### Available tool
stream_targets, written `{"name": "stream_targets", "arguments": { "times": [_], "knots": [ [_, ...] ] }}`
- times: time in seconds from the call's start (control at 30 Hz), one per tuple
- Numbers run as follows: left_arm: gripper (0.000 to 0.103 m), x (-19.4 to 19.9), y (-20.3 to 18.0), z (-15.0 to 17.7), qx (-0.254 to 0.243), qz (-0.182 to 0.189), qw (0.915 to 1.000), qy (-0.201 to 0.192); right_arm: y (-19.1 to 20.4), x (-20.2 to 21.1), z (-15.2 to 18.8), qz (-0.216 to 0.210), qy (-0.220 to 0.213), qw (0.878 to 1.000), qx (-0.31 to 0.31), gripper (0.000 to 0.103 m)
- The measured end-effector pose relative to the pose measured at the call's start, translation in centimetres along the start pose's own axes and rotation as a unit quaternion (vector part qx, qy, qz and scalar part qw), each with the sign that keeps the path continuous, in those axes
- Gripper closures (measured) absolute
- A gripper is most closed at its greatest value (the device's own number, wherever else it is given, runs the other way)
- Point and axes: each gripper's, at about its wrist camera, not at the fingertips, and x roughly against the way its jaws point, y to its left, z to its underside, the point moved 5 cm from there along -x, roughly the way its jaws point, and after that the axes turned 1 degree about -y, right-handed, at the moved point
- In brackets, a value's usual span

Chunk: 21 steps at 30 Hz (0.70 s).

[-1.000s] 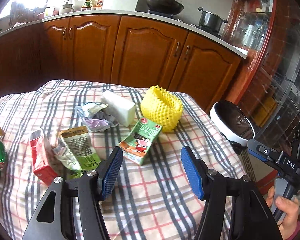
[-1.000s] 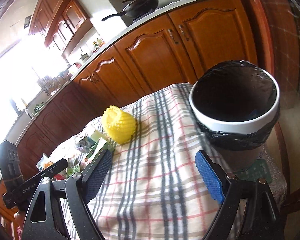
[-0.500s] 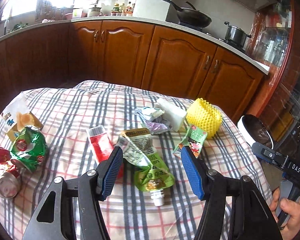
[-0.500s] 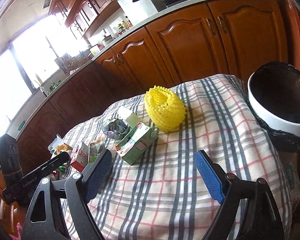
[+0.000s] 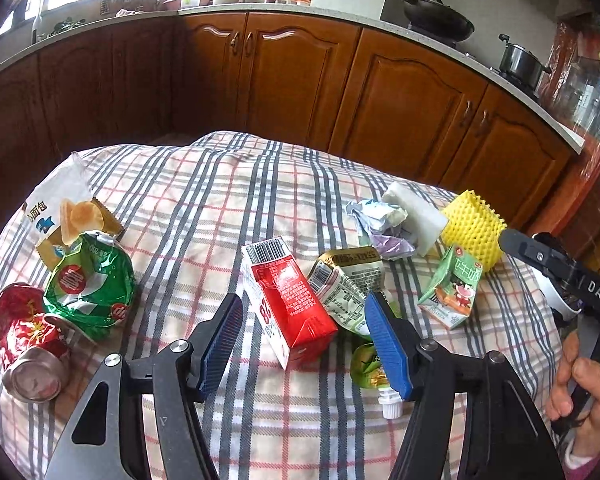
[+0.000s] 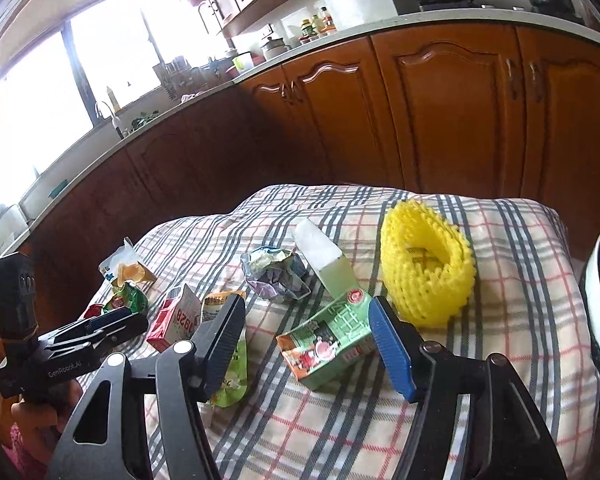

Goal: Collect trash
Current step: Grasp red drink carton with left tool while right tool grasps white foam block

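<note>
Left tongs [image 5: 304, 334] are parting around the red carton [image 5: 290, 300], right tongs [image 6: 308, 340] narrowing on the green carton [image 6: 326, 340] — neither gripped. All the litter is still on the cloth [image 5: 204, 200] — collecting is barely begun.

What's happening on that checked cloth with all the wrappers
A person is clearing trash with a gripper in each hand. The left gripper is lined up on the red carton, jaws opening around it, not yet gripping. The right gripper is over the green carton, jaws closing but not pressing on it. The bin waits at the table's right edge; nothing is lifted yet.
</note>
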Motion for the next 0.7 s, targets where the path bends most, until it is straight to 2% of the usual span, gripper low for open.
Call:
{"name": "stream_targets", "arguments": {
  "times": [0.3,0.37,0.4,0.43,0.47,0.5,0.57,0.7],
  "knots": [
    [0.042,-3.6,0.4,-0.5,0.002,-0.016,0.9996,0.023,-0.2,-7.3,-1.8,0.013,0.051,0.997,0.052,0.039],
    [0.048,-4.1,0.6,-0.4,0.002,-0.014,0.9996,0.026,-0.4,-8.7,-1.8,0.015,0.062,0.996,0.059,0.04],
    [0.051,-4.4,0.6,-0.5,0.002,-0.011,0.9995,0.028,-0.4,-9.2,-1.7,0.017,0.067,0.996,0.063,0.042],
    [0.057,-4.4,0.6,-0.3,0.001,-0.007,0.9996,0.029,-0.4,-9.7,-1.6,0.019,0.071,0.995,0.067,0.053],
    [0.063,-4.6,0.5,-0.2,-0.001,-0.003,0.9995,0.03,-0.4,-10.1,-1.4,0.019,0.076,0.994,0.07,0.068],
    [0.064,-4.6,0.4,-0.2,-0.005,-0.003,0.9996,0.029,-0.4,-10.2,-1.4,0.023,0.078,0.994,0.069,0.074],
    [0.07,-4.6,0.1,-0.3,-0.015,-0.004,0.9996,0.023,-0.5,-9.8,-1.5,0.024,0.072,0.995,0.066,0.076],
    [0.074,-3.7,-0.4,-0.6,-0.022,0.004,0.9997,0.01,-0.4,-7.5,-2.1,0.014,0.047,0.997,0.054,0.078]
  ]
}}
